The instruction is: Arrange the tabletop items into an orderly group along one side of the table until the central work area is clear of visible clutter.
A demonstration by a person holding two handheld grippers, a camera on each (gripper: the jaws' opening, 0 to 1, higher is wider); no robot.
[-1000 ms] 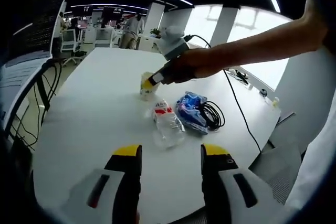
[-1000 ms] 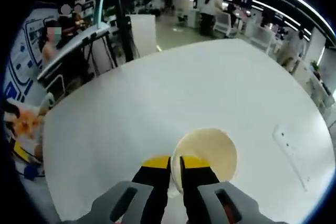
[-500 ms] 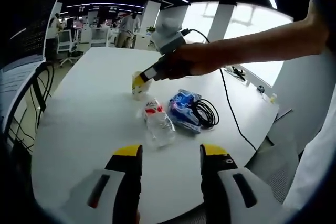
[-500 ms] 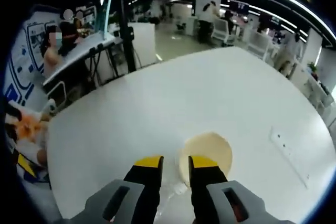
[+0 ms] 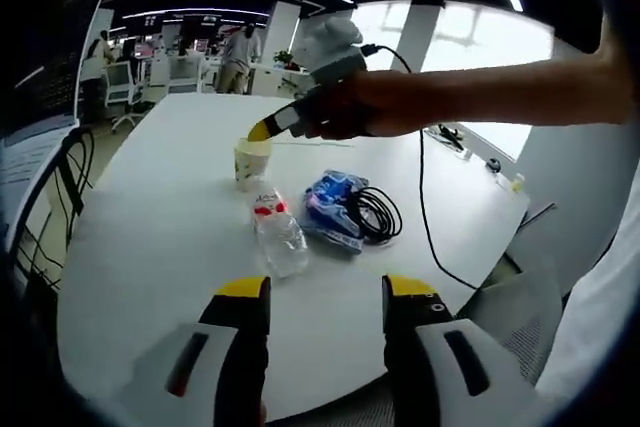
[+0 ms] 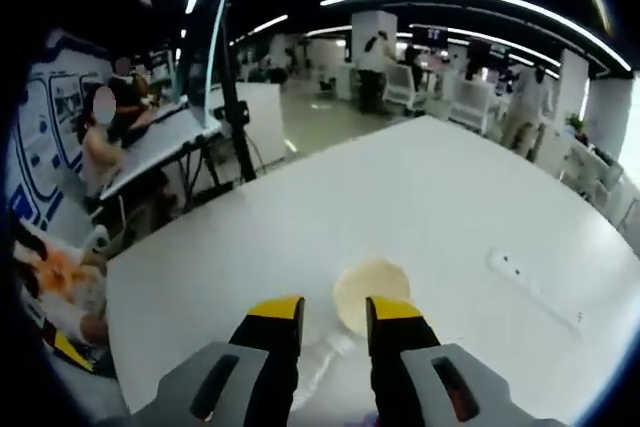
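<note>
A cream paper cup (image 5: 250,161) stands upright on the white table (image 5: 150,237). Just in front of it a clear plastic bottle (image 5: 277,238) with a red label lies on its side. To the right of the bottle sits a blue packet (image 5: 332,209) against a coil of black cable (image 5: 377,215). My left gripper (image 5: 325,292) is open, low at the table's near edge, well short of the bottle. My right gripper (image 5: 258,131), held by a hand, hovers just above the cup's rim. In the right gripper view that gripper (image 6: 333,312) is open, with the cup (image 6: 370,293) below and beyond its tips.
A thin black cord (image 5: 432,207) trails from the right gripper across the table's right side. A flush socket plate (image 6: 535,287) lies in the tabletop (image 6: 420,197). Desks, monitors and seated people (image 6: 100,147) stand beyond the table's left edge.
My right gripper has opened, let go of the cup's rim and risen above it. The cup now stands free. The left gripper stays open.
</note>
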